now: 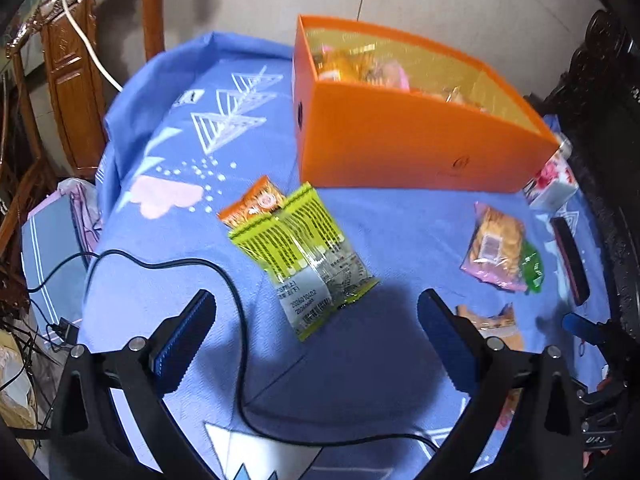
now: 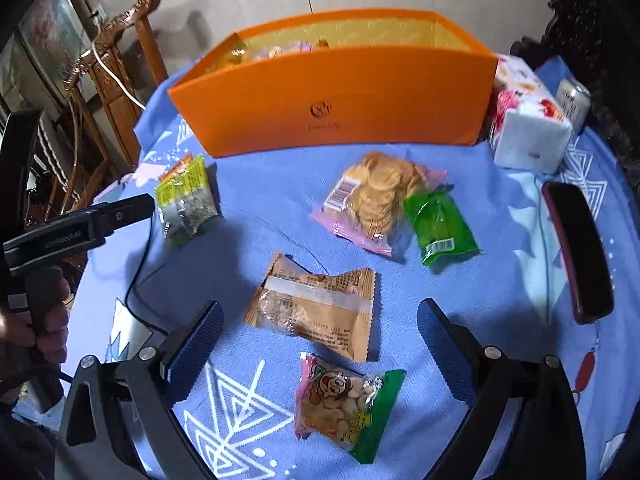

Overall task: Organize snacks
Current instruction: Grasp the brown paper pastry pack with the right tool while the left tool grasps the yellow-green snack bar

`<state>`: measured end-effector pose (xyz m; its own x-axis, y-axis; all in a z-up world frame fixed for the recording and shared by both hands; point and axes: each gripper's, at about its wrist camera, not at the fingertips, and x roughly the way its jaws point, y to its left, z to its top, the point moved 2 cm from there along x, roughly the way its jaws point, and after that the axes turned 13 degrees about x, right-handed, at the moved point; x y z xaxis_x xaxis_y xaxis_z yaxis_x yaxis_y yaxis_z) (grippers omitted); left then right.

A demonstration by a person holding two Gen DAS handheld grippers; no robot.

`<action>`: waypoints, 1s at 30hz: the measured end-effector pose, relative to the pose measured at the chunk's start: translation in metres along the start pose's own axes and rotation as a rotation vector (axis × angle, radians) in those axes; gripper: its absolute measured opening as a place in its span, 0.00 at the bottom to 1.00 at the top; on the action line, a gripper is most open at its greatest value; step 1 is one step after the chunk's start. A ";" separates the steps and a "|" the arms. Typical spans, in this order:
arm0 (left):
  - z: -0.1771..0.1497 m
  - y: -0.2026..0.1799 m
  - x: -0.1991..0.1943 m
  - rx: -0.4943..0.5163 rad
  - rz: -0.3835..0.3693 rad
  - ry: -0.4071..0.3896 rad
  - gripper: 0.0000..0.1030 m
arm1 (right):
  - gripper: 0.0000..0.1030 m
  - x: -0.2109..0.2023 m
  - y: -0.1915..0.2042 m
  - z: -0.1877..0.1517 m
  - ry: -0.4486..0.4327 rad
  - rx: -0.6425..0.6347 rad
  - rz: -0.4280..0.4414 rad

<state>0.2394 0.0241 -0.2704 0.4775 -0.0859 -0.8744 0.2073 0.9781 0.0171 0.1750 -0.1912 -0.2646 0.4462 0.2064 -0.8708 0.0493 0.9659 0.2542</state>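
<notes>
Blue patterned tablecloth, tissue pack, drink can, black cable, wooden chair

The left hand-held gripper is held above the table with its two blue-padded fingers spread wide, nothing between them. In the right wrist view its black body reaches in from the left edge, and a hand grips its handle from below, fingers curled around it. The right hand-held gripper likewise hangs over the table, jaws wide apart and empty, its ribbed blue pads facing each other.
</notes>
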 end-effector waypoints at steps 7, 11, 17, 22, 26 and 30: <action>0.008 0.005 0.045 -0.058 0.015 0.099 0.96 | 0.95 0.028 0.011 0.005 0.042 -0.010 -0.029; 0.012 0.009 0.065 -0.098 0.005 0.150 0.96 | 0.96 0.041 0.018 0.003 0.068 -0.032 -0.052; 0.023 0.011 0.087 -0.156 0.016 0.148 0.96 | 0.96 0.060 0.028 0.002 0.092 -0.056 -0.101; 0.026 0.001 0.095 -0.067 0.083 0.147 0.96 | 0.88 0.072 0.025 -0.004 0.124 -0.050 -0.125; 0.021 -0.008 0.090 -0.002 0.106 0.096 0.82 | 0.72 0.069 0.029 -0.003 0.103 -0.076 -0.128; 0.022 -0.017 0.083 0.036 0.093 0.077 0.64 | 0.64 0.066 0.026 -0.006 0.097 -0.081 -0.120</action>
<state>0.2944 -0.0043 -0.3329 0.4291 0.0209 -0.9030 0.1961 0.9737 0.1157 0.2005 -0.1520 -0.3179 0.3528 0.0992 -0.9304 0.0227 0.9932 0.1145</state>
